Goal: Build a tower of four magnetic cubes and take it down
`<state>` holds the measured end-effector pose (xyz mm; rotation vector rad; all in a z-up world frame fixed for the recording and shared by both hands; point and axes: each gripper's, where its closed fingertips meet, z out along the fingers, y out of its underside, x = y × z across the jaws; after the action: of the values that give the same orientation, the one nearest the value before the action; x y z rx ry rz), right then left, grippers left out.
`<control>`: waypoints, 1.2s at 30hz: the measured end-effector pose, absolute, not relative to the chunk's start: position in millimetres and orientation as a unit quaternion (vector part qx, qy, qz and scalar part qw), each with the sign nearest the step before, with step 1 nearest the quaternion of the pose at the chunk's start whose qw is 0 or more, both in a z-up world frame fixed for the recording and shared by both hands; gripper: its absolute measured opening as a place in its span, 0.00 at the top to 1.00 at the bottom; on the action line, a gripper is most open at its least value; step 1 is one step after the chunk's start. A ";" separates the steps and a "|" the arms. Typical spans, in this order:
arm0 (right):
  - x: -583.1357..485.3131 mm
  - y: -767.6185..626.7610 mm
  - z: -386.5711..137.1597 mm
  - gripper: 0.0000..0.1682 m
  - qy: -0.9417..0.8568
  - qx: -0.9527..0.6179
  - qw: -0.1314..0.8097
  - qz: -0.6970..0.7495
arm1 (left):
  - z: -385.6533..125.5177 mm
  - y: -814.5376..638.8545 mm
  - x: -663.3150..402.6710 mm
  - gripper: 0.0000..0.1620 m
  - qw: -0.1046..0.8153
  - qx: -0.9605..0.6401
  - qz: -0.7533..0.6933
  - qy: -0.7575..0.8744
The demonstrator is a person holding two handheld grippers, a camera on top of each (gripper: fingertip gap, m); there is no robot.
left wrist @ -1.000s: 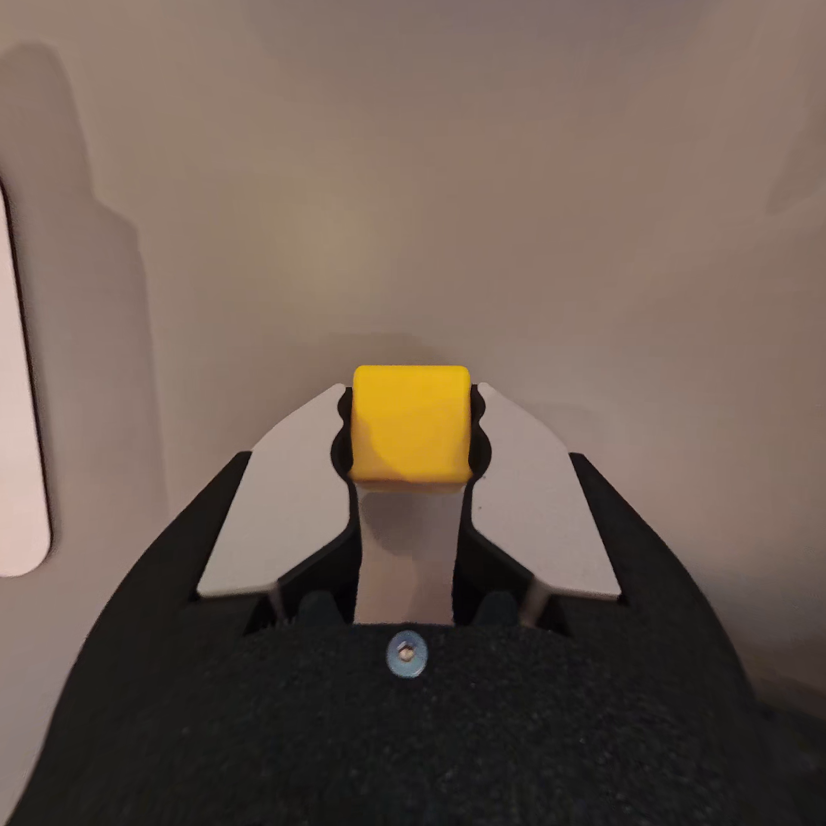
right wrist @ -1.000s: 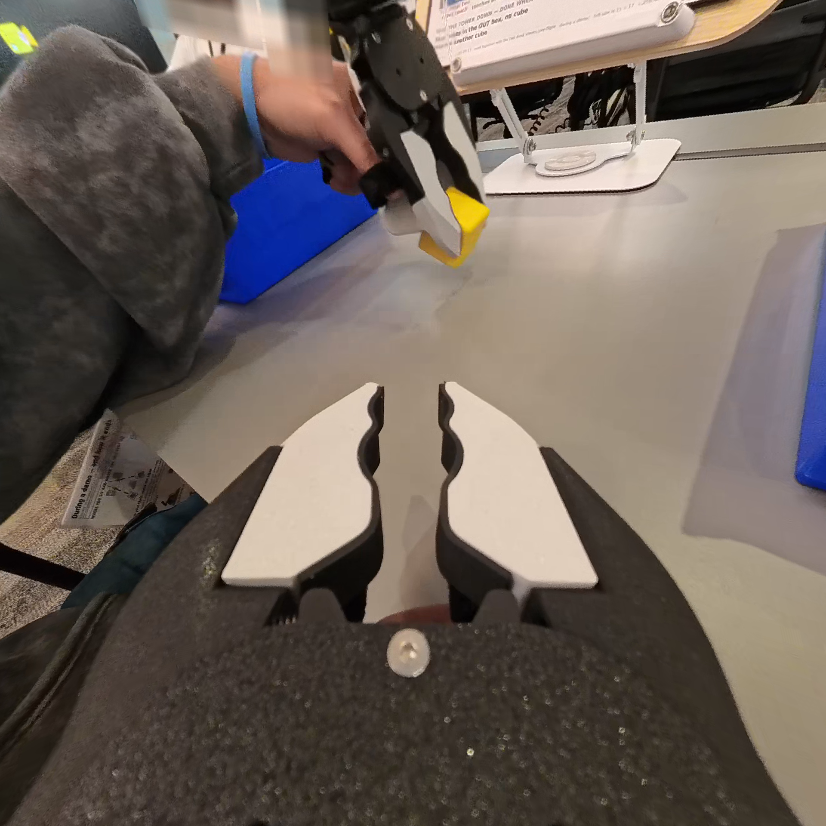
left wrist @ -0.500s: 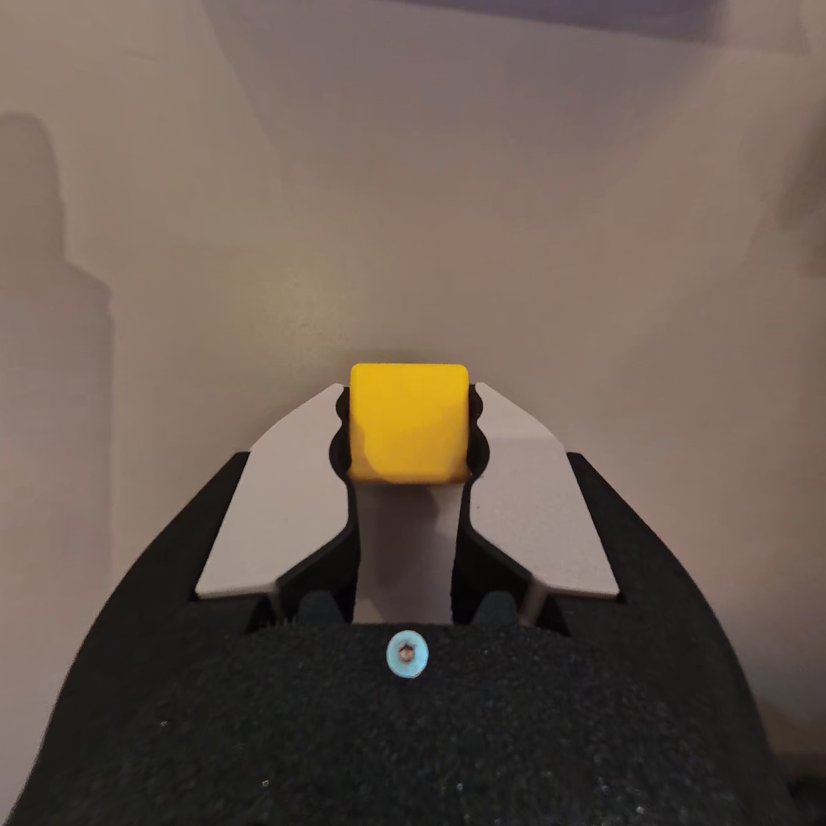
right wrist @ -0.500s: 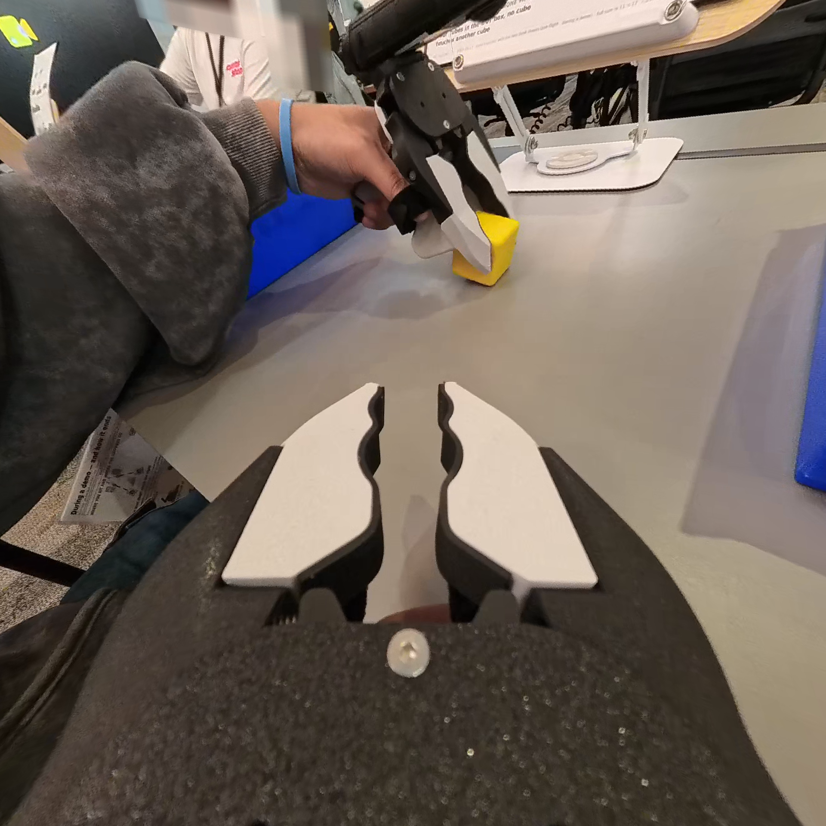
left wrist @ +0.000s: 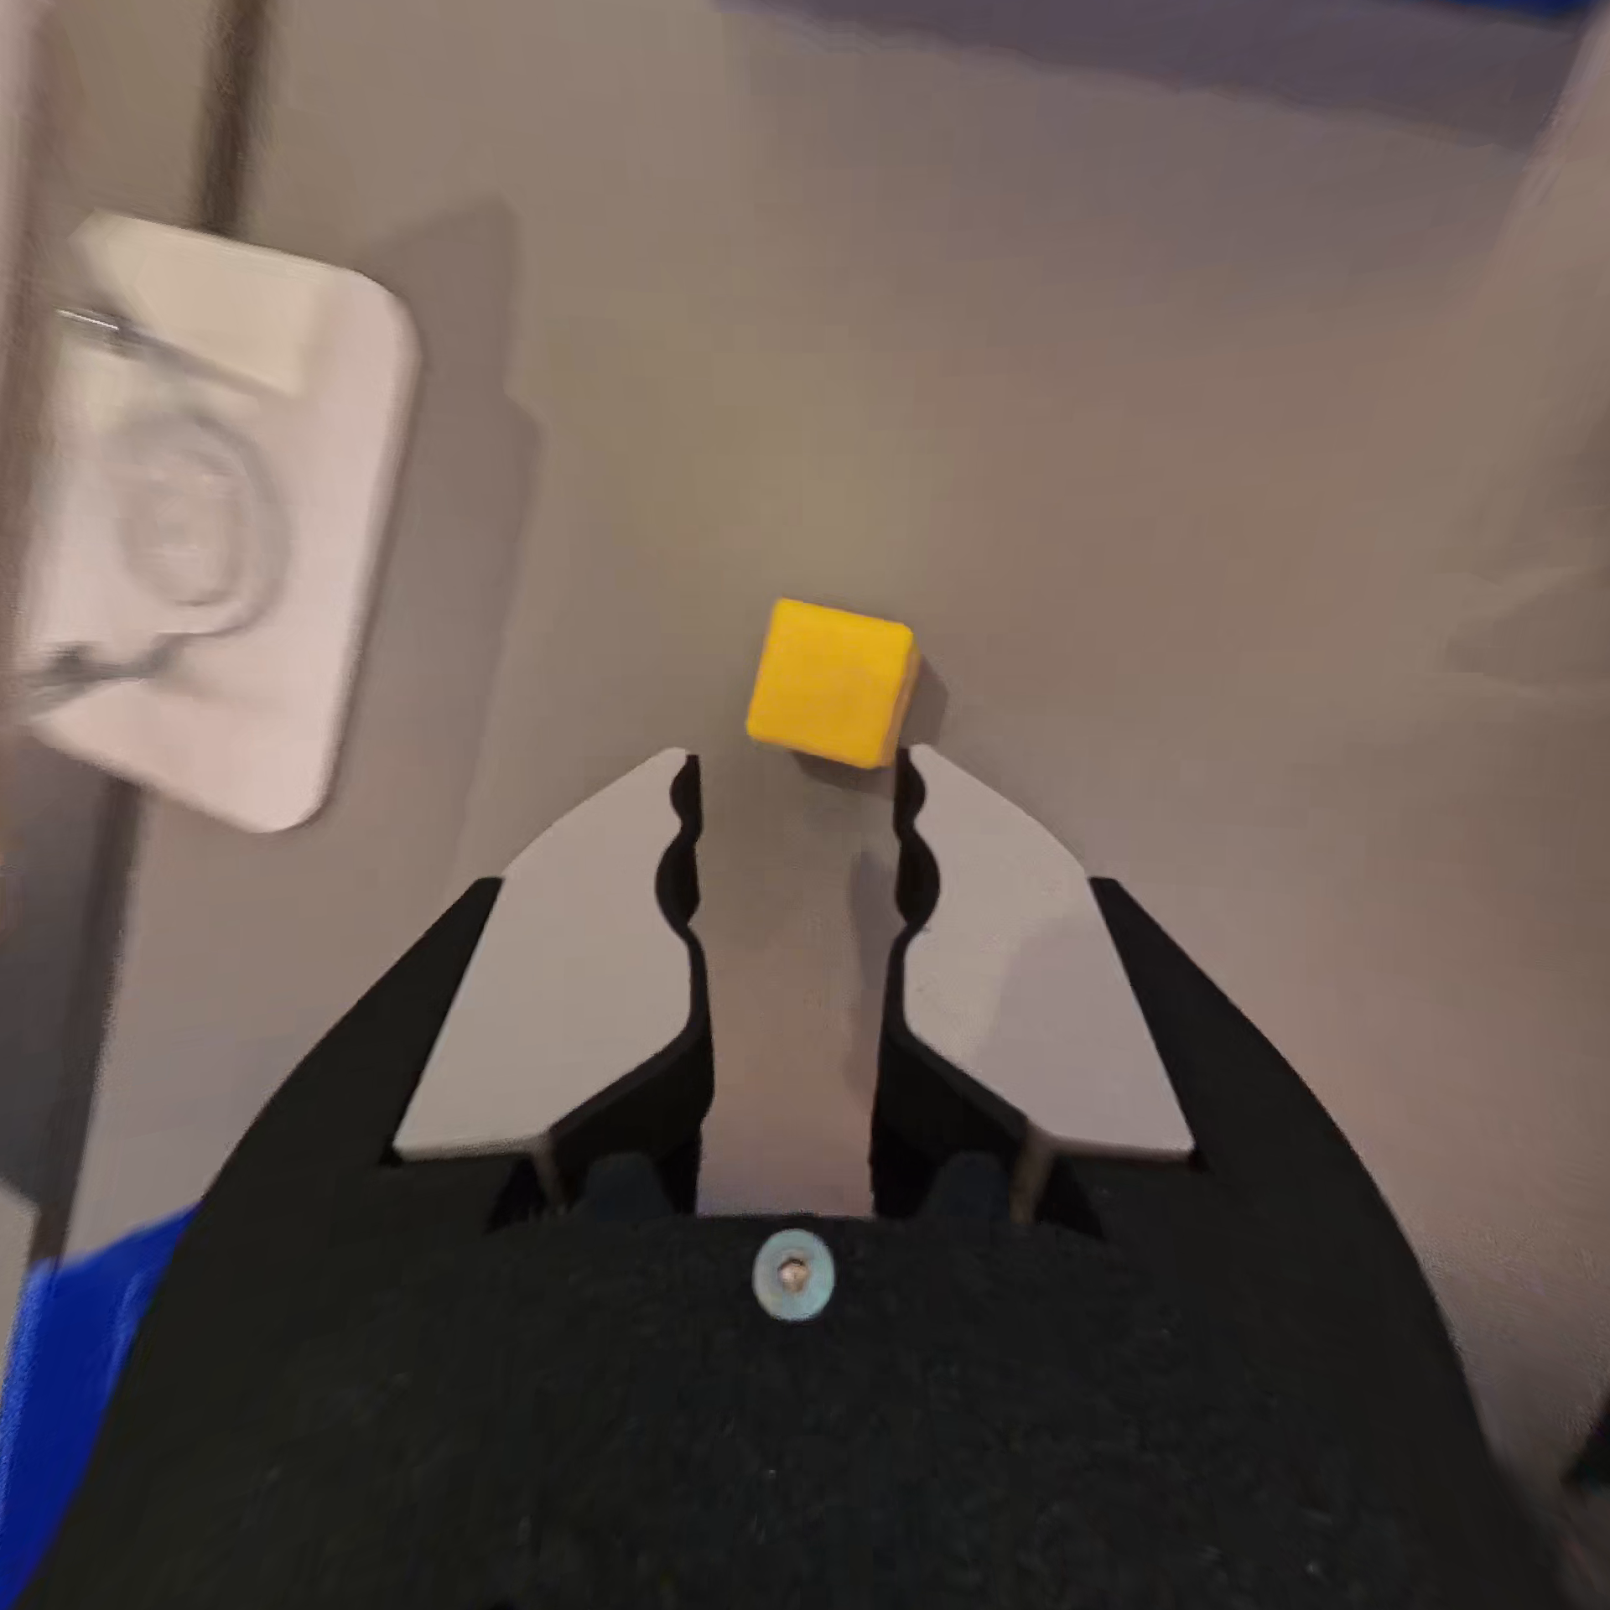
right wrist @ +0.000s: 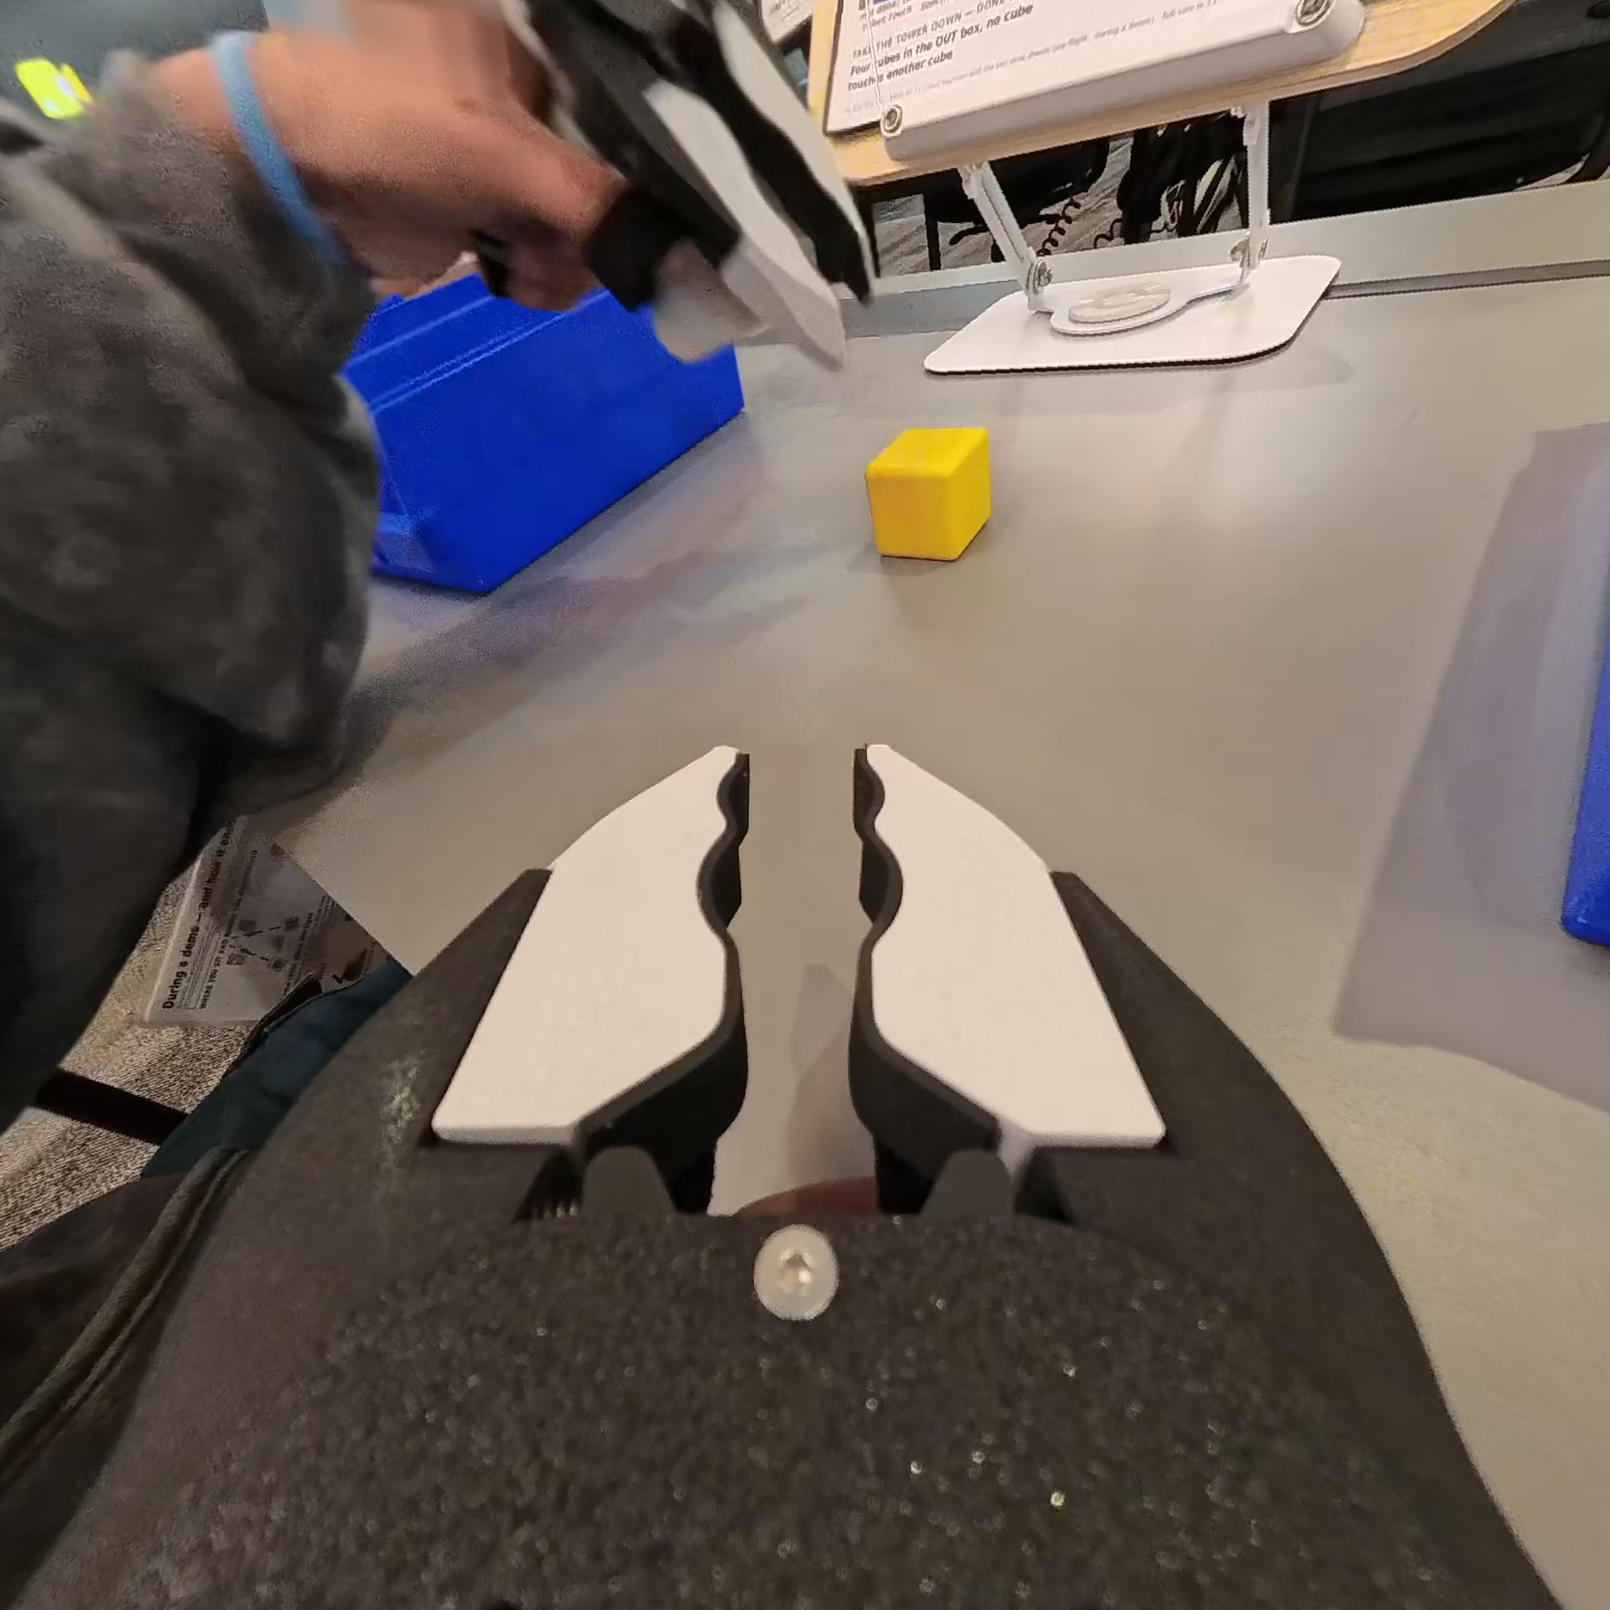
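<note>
The left gripper point(left wrist: 794, 760) had let go, its jaws apart and empty, lifted back from the yellow cube point(left wrist: 829, 682), now alone on the table point(left wrist: 1176, 453) just beyond its tips. The right gripper point(right wrist: 801, 754) waited empty, slightly parted. Judging so, the tower's base was laid.

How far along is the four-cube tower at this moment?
Barely begun. Done: one yellow cube stands alone on the grey table, nothing stacked on it. In hand: nothing; the left gripper is open above it and the right gripper is open and empty. Left: three more cubes, none visible, then takedown.
</note>
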<state>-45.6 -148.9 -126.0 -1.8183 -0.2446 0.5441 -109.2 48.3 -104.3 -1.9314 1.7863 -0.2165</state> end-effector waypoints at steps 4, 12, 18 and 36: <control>-44.9 -149.1 -125.5 0.86 -0.105 -0.776 0.579 0.229 | -36.7 10.5 -135.9 0.72 0.456 -0.721 -0.134 0.504; -50.6 -148.4 -126.8 0.86 -0.119 -0.778 0.579 0.214 | -105.1 -108.7 -224.6 0.65 0.525 -0.765 -0.144 0.344; -54.1 -147.3 -127.7 0.84 -0.132 -0.780 0.581 0.194 | -143.6 -153.8 -274.2 0.66 0.540 -0.800 -0.145 0.215; -58.8 -150.1 -130.3 0.84 -0.148 -0.782 0.580 0.175 | -47.3 -61.5 -363.6 0.66 0.565 -0.768 -0.089 0.287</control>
<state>-58.8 -150.1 -130.3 -1.8275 -0.3459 0.4083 -363.6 -61.5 -47.3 -1.8066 0.6760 -0.2092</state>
